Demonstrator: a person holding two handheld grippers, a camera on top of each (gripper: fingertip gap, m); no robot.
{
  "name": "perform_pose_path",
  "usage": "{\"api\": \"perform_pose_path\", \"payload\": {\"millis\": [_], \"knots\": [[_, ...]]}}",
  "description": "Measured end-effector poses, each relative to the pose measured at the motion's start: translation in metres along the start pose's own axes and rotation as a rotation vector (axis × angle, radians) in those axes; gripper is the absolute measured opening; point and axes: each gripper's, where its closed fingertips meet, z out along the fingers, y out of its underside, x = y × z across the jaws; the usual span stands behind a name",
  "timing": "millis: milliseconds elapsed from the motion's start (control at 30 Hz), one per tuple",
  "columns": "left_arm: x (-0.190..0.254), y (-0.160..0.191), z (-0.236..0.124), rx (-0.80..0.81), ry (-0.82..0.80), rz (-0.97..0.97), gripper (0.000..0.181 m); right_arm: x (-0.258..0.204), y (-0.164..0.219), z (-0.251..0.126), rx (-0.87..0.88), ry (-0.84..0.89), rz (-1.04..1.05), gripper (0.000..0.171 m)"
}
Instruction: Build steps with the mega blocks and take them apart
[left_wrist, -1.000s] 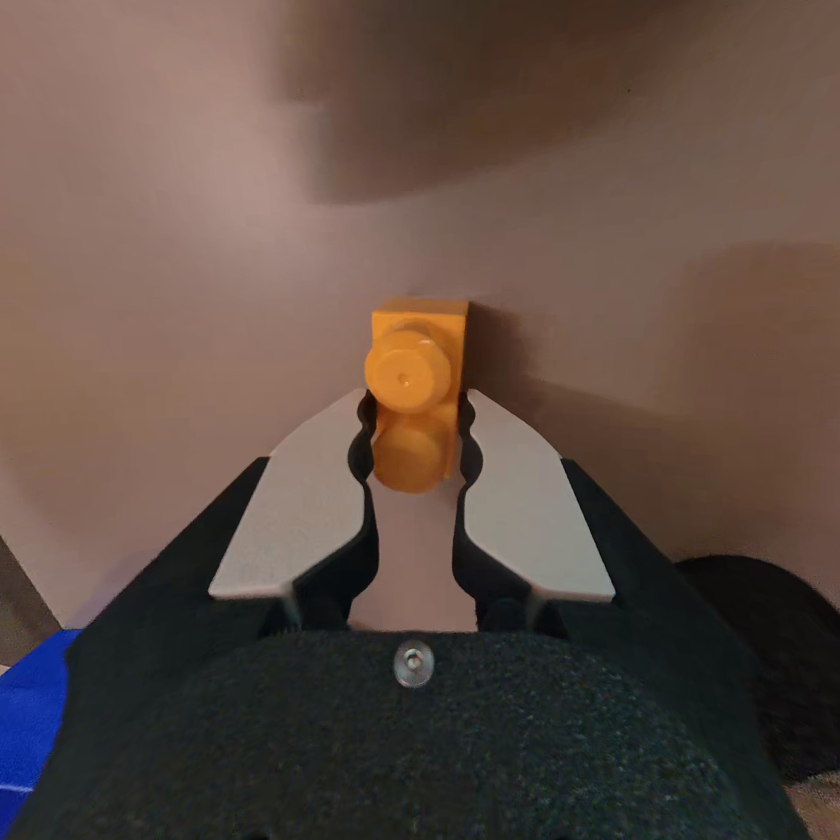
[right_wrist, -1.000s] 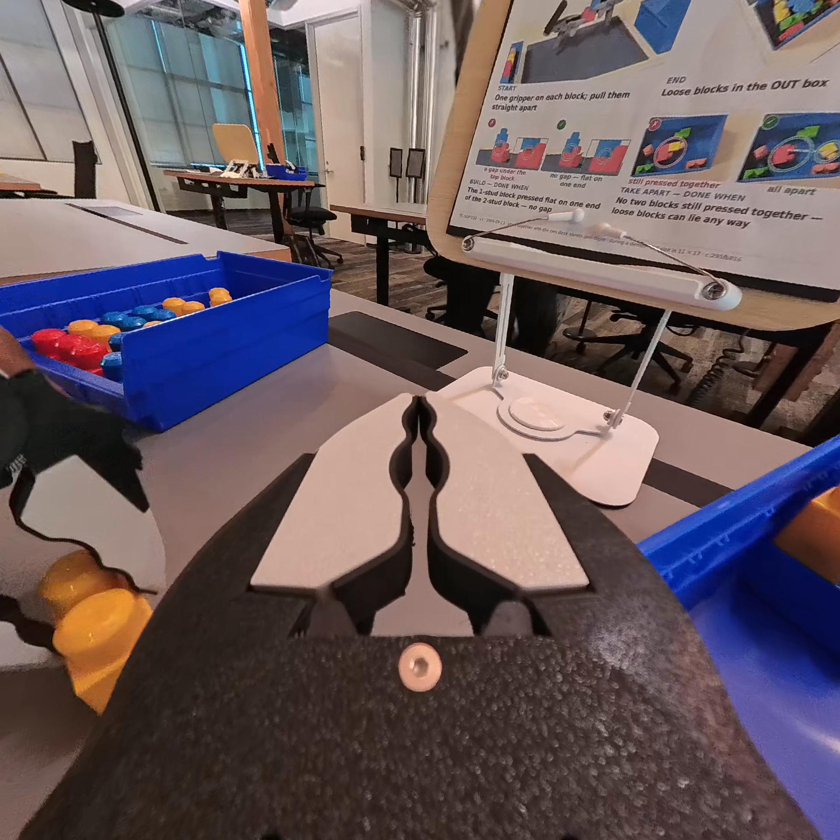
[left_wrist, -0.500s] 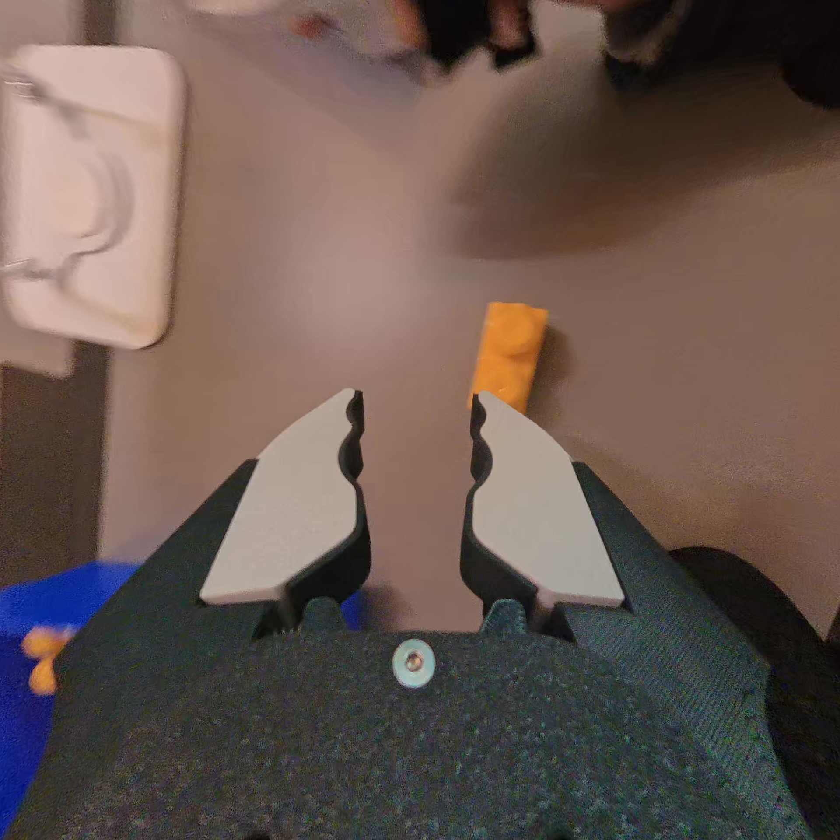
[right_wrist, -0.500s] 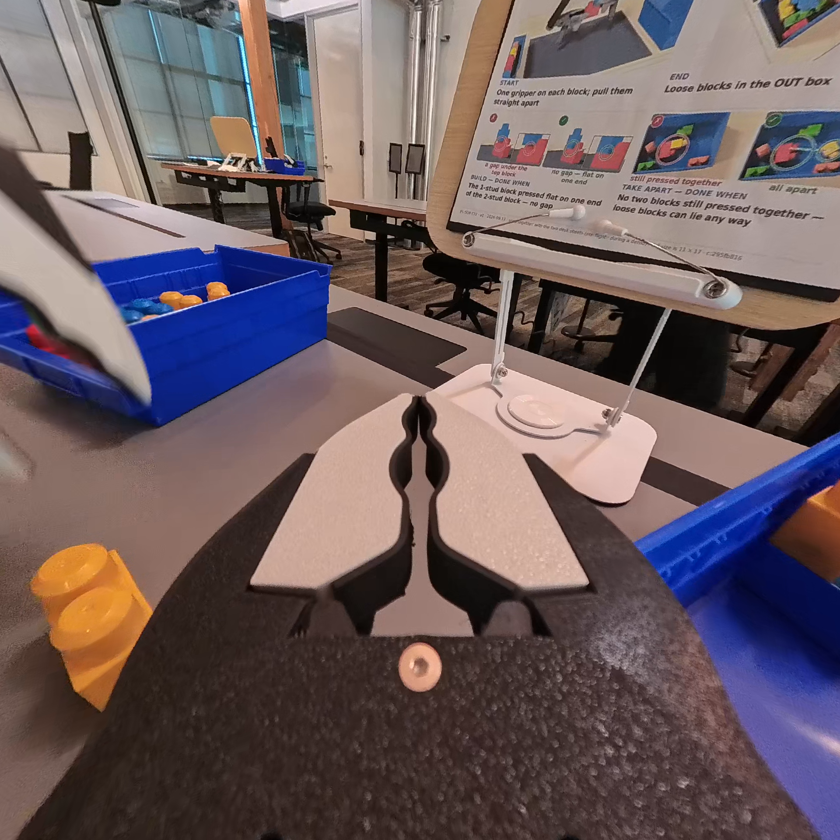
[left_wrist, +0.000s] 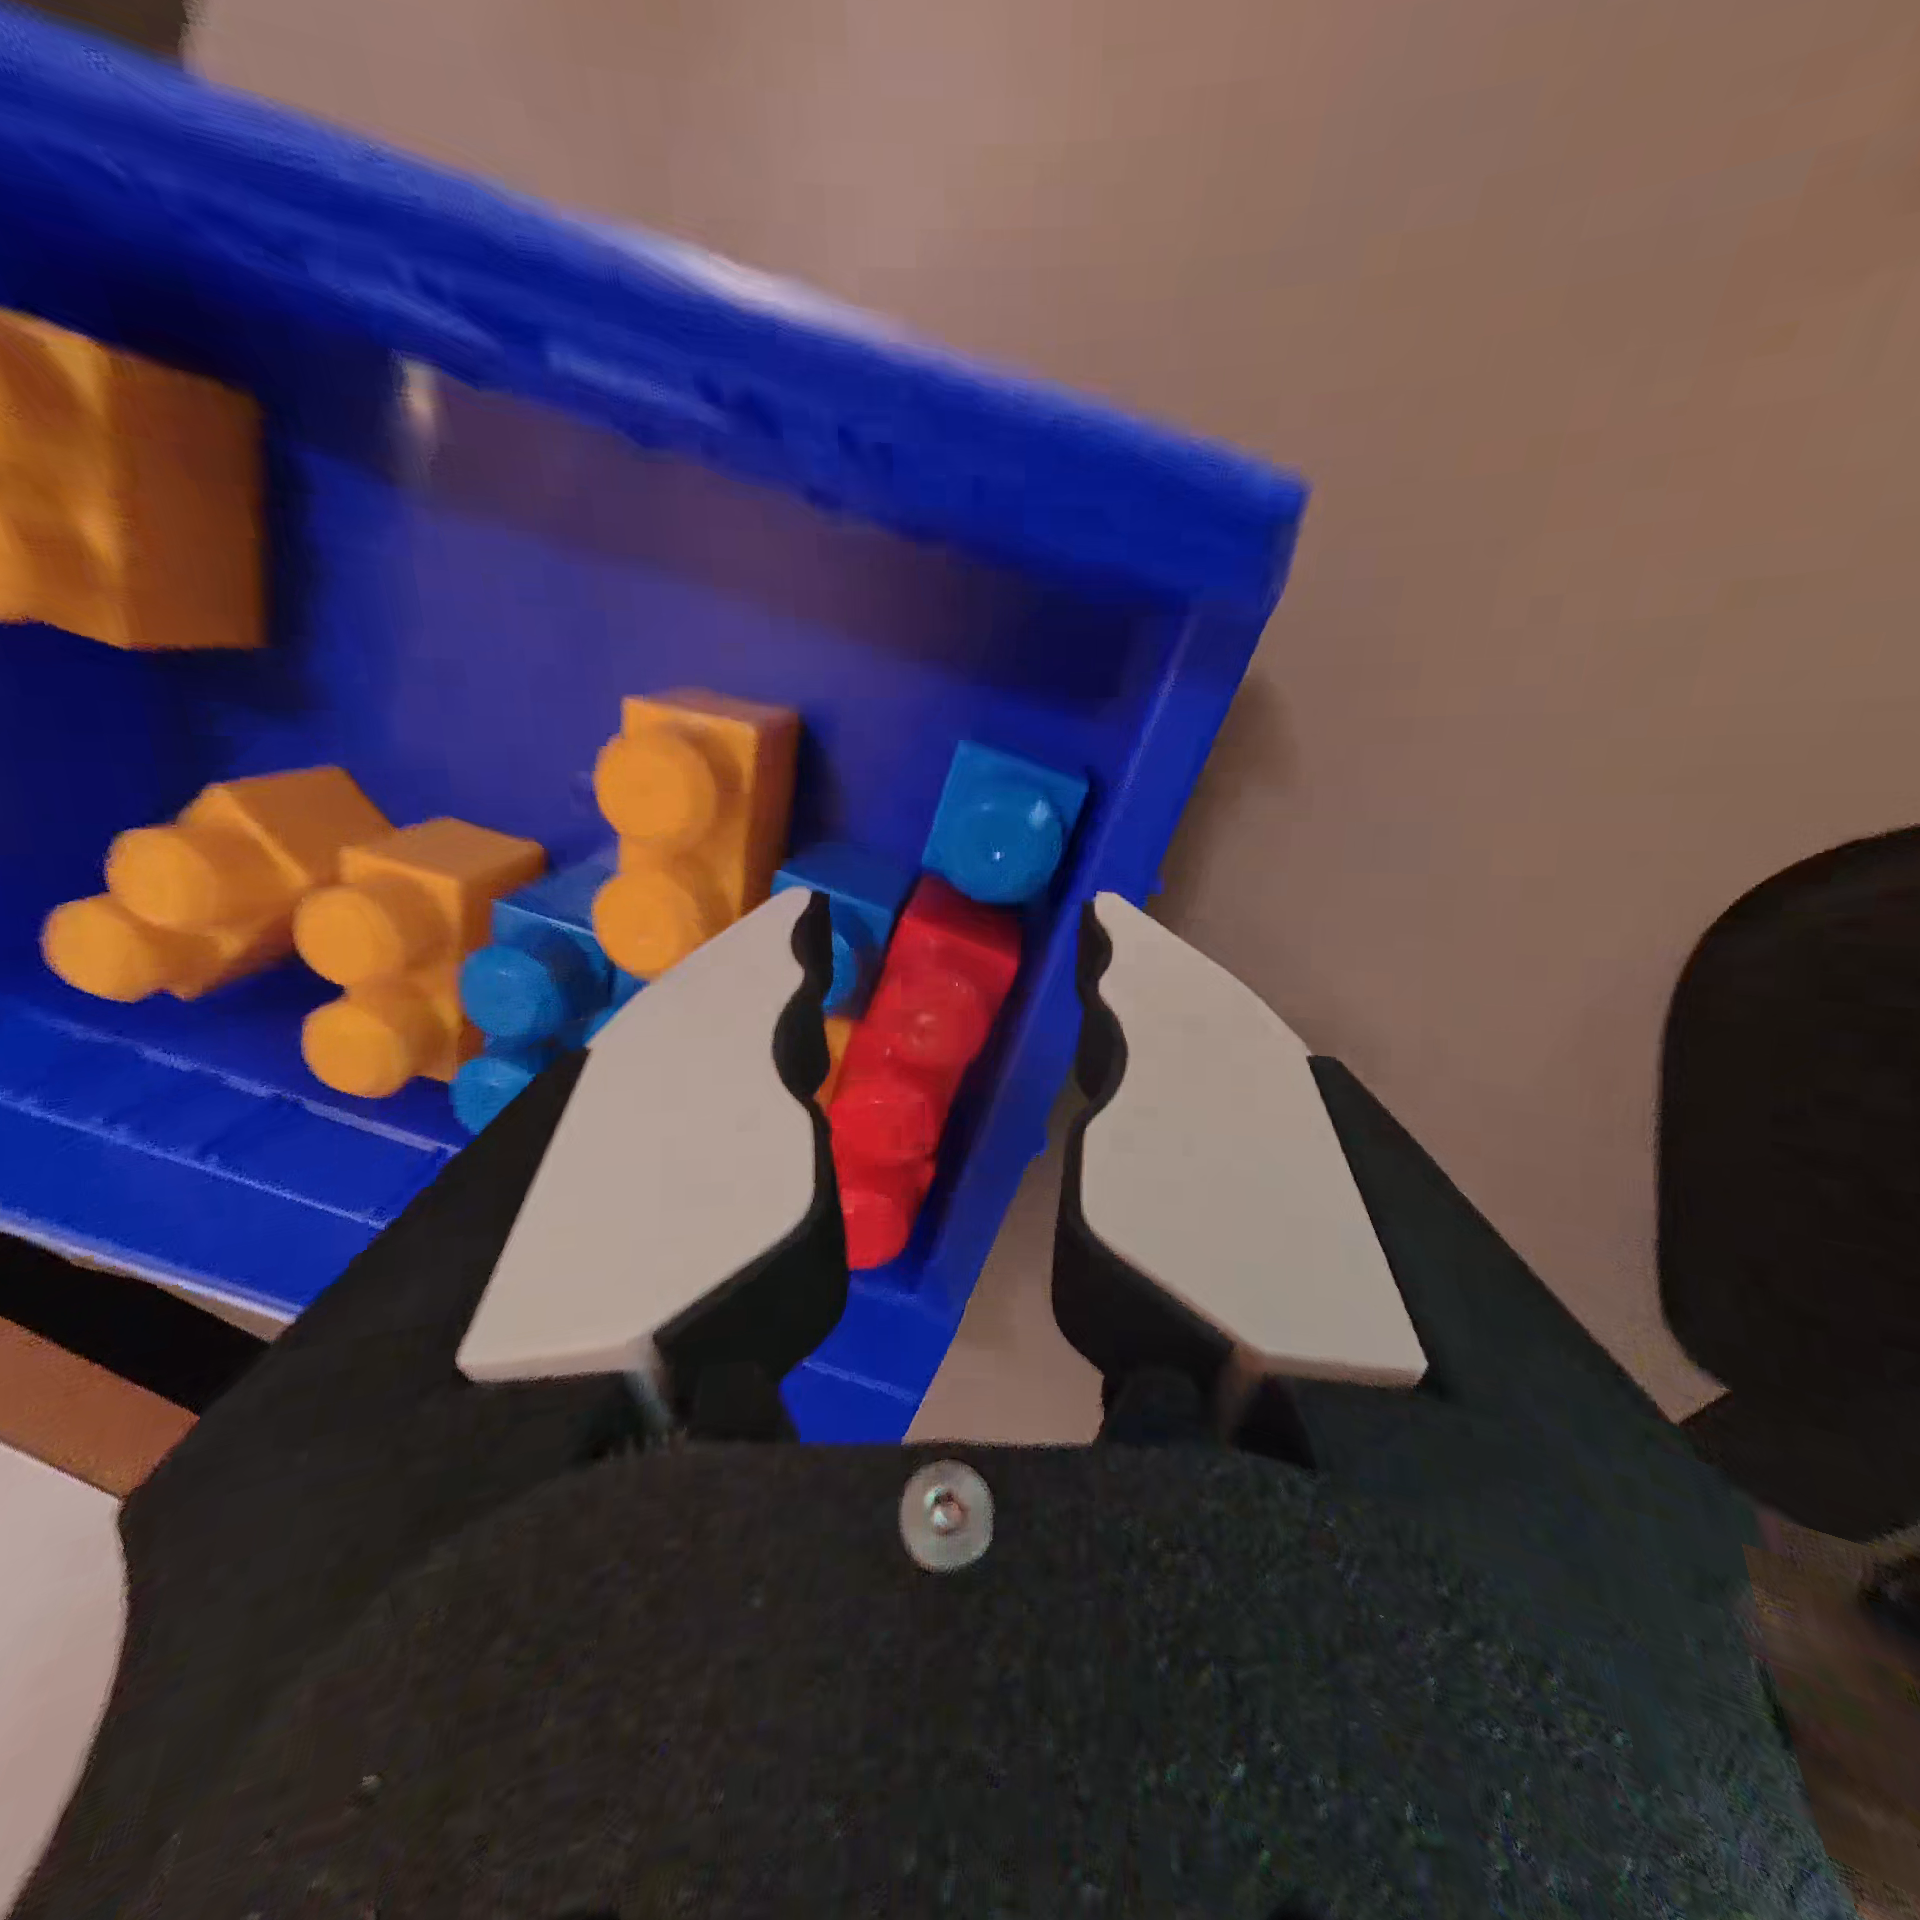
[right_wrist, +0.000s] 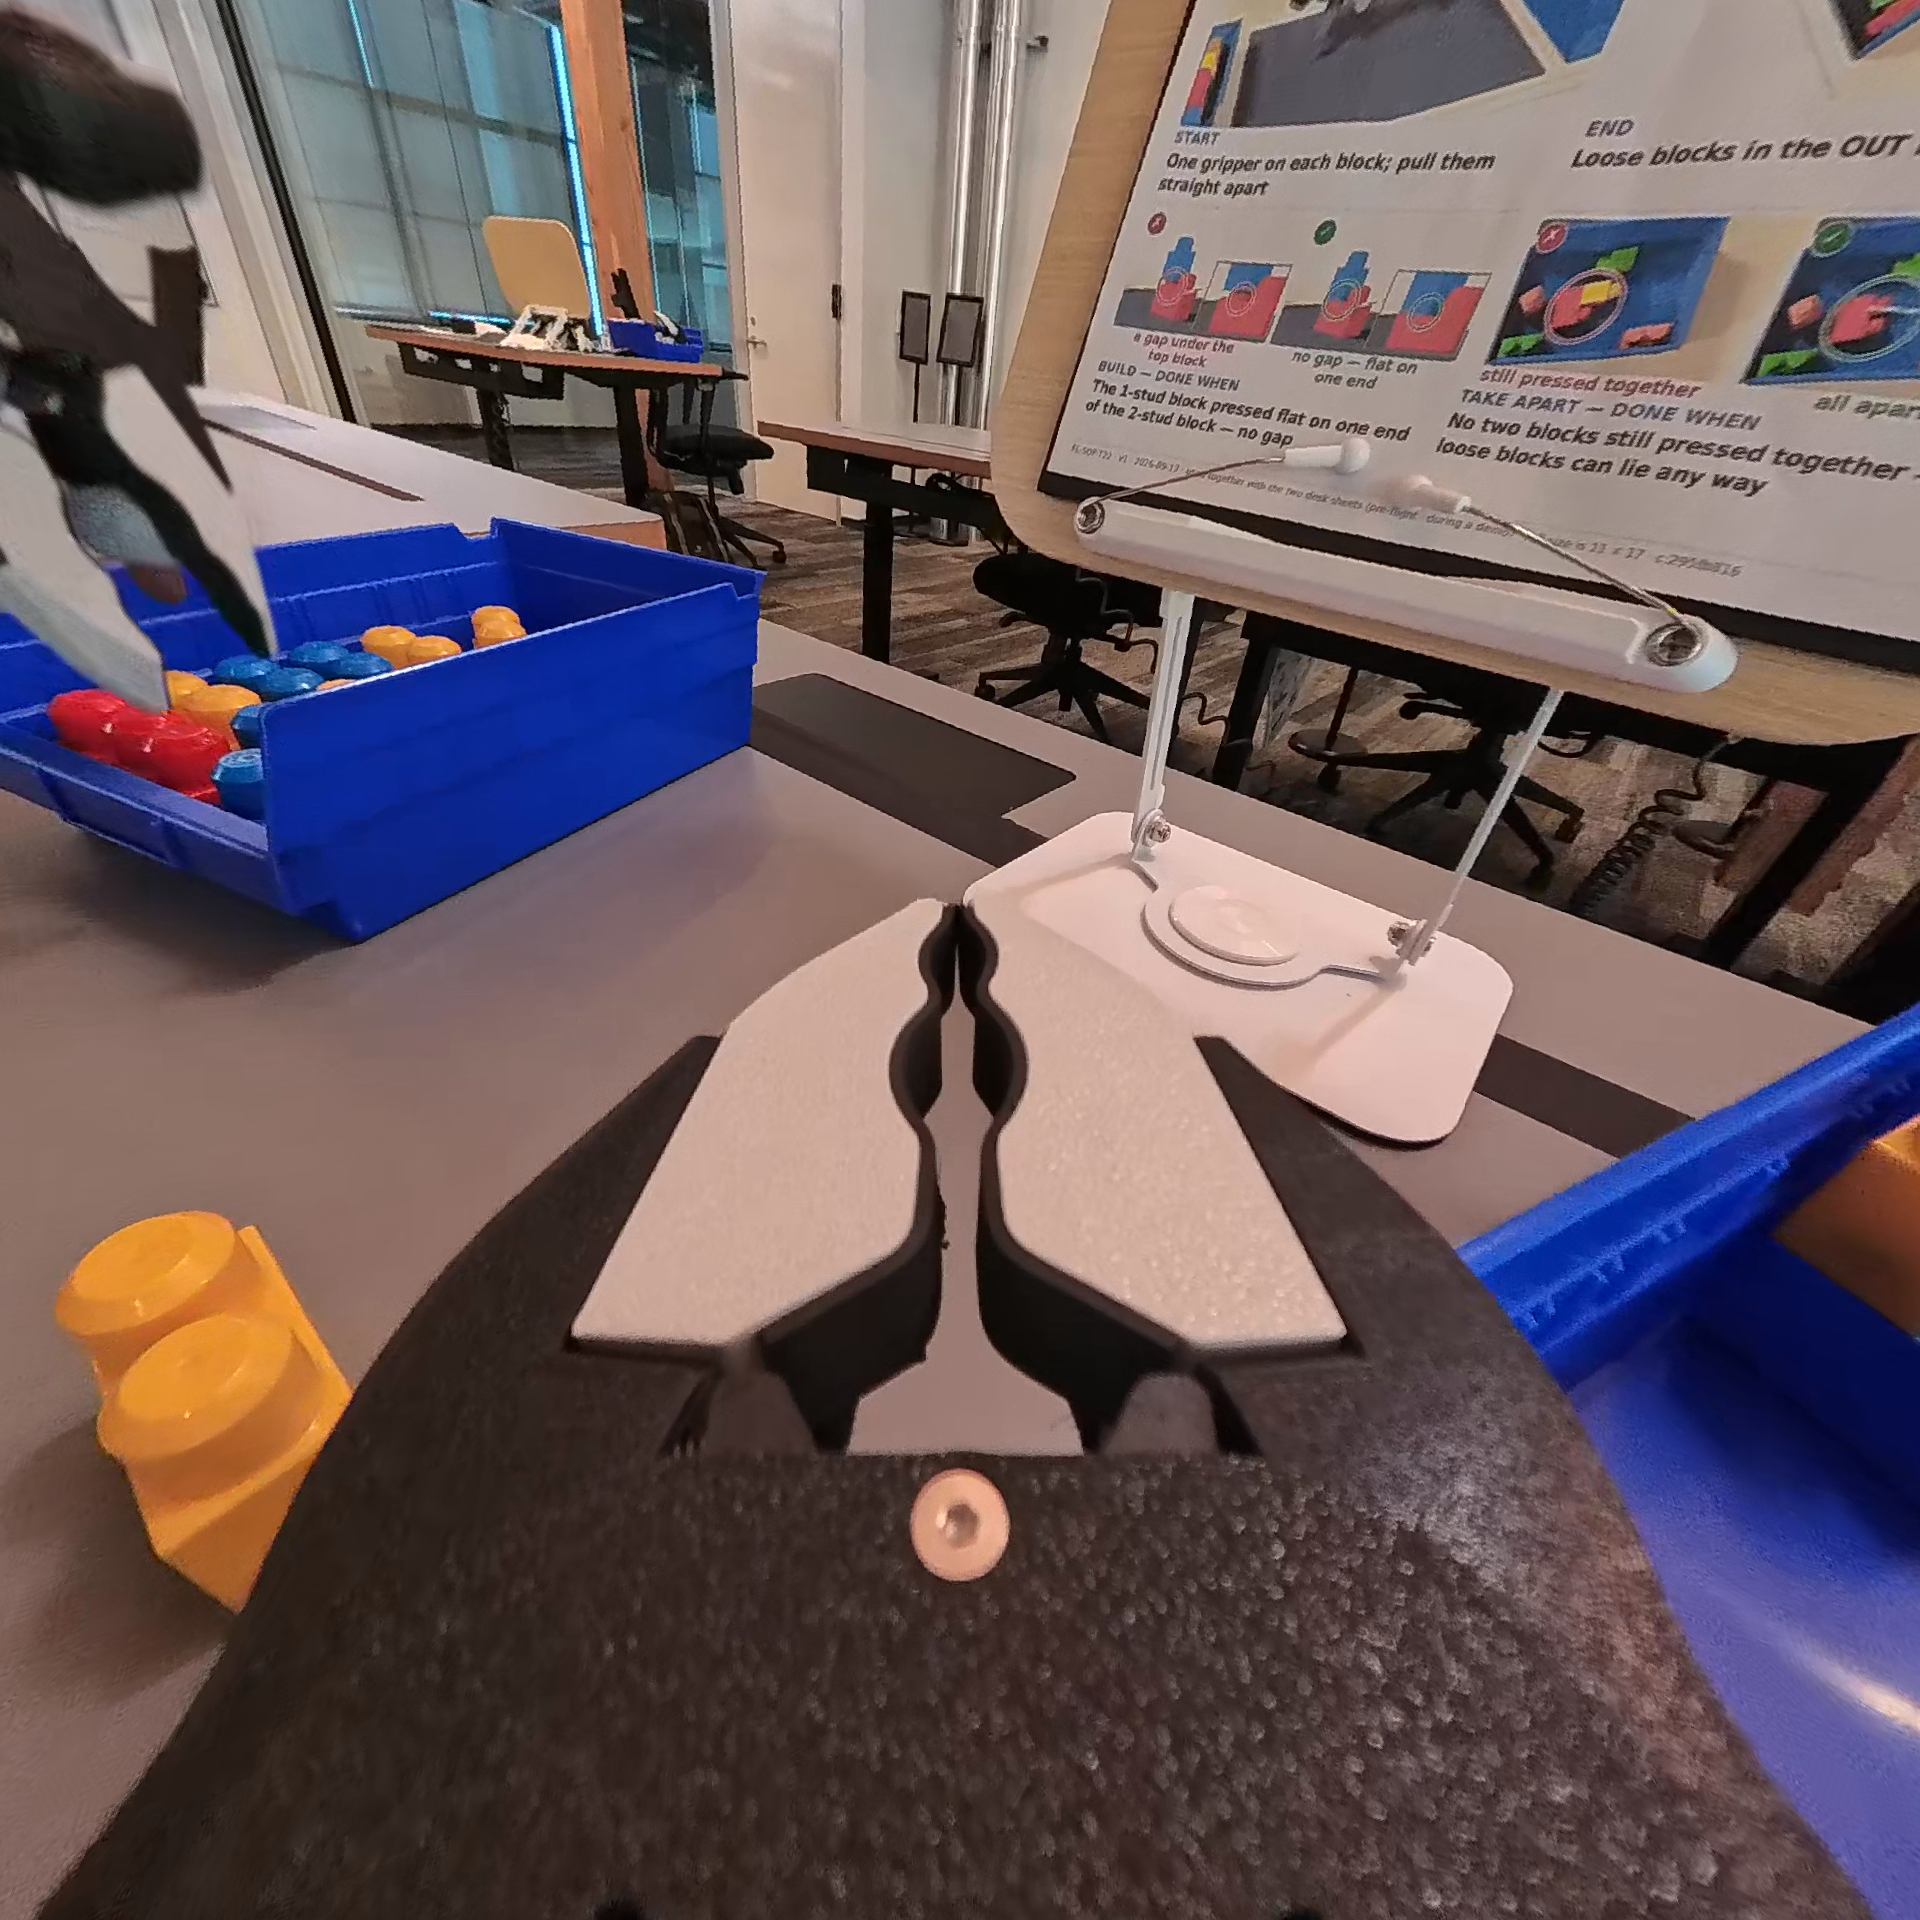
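Hovering over the corner of a blue bin (left_wrist: 1039, 499), the left gripper (left_wrist: 945, 925) holds its jaws apart with nothing between them; a red block (left_wrist: 914, 1049) lies in the gap just past the left jaw, against the bin's end wall, with a blue block (left_wrist: 1003, 821) beyond the tips and orange blocks (left_wrist: 686, 821) off to the left. The right gripper (right_wrist: 954, 920) rests low above the grey table (right_wrist: 436, 1039), jaws pressed together and empty. An orange two-stud block (right_wrist: 197, 1382) stands on the table left of those jaws, and a white stand (right_wrist: 1299, 966) sits just ahead to the right.
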Motion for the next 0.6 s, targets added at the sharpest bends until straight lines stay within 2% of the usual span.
{"api": "perform_pose_path", "payload": {"millis": [33,167,267,333,367,600], "knots": [[0.000,0.007,0.009,-0.031,0.009,-0.004,0.046,0.000,0.000,0.000,-0.002,-0.001,-0.001,0.000],[0.004,0.009,0.031,-0.059,0.050,-0.007,0.047,-0.002,0.002,0.001,-0.009,-0.009,-0.003,0.000],[0.004,-0.002,0.035,-0.034,0.053,0.008,0.041,-0.003,0.003,0.001,-0.014,-0.013,-0.011,0.000],[0.007,-0.001,0.040,-0.066,0.063,0.034,0.028,-0.003,0.003,0.001,-0.014,-0.014,-0.014,0.000],[0.007,-0.001,0.042,-0.083,0.056,0.044,0.029,-0.003,0.003,0.001,-0.015,-0.015,-0.015,0.000],[0.001,-0.002,0.030,-0.109,0.007,0.061,0.028,-0.003,0.003,0.001,-0.013,-0.017,-0.015,0.000]]}}
